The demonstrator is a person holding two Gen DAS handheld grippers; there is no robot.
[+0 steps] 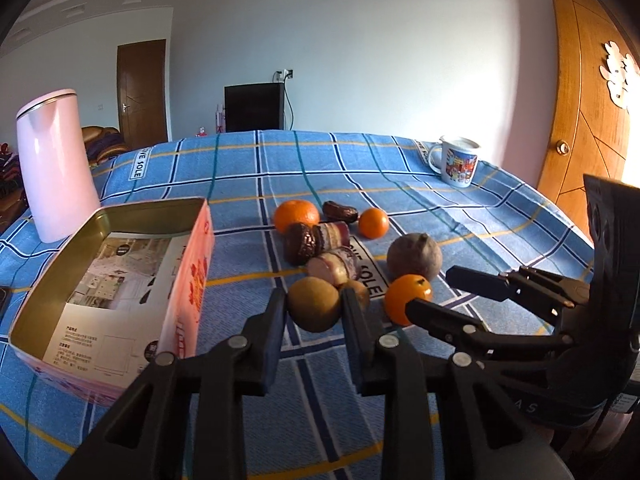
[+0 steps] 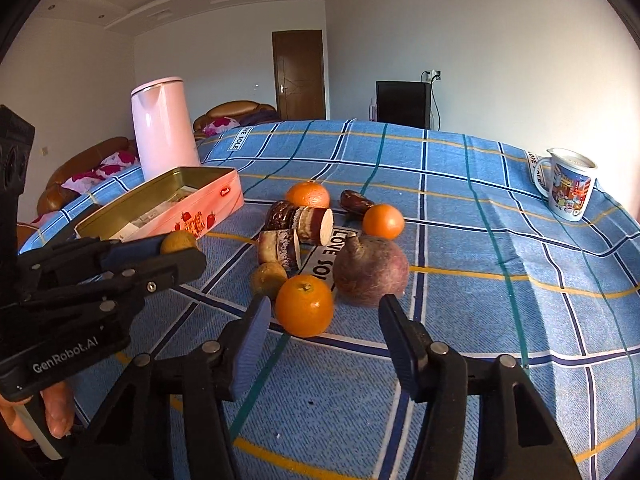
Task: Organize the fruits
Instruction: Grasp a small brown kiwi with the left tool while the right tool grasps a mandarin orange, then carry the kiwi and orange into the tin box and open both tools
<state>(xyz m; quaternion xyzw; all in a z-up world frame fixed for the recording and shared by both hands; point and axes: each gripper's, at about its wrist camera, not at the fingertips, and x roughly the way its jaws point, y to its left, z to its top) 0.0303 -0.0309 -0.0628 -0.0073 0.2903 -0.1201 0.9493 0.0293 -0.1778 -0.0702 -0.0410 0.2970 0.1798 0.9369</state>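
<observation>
Left wrist view: the left hand-held gripper (image 1: 313, 304) has its fingers on either side of a brown kiwi (image 1: 313, 309), apparently clamped on it; the open pink tin (image 1: 120, 272) sits just to the left on the blue checked surface (image 1: 500, 216).
Right wrist view: the right hand-held gripper (image 2: 322, 318) stands spread wide, the near orange (image 2: 305, 306) between its fingertips but ungripped; a purple beet (image 2: 370, 270) lies just beside it.
Step in hand: likely the kiwi's pick-up.
Next move: lift it clear of the pile, carry it left over the tin's rim, release inside.
</observation>
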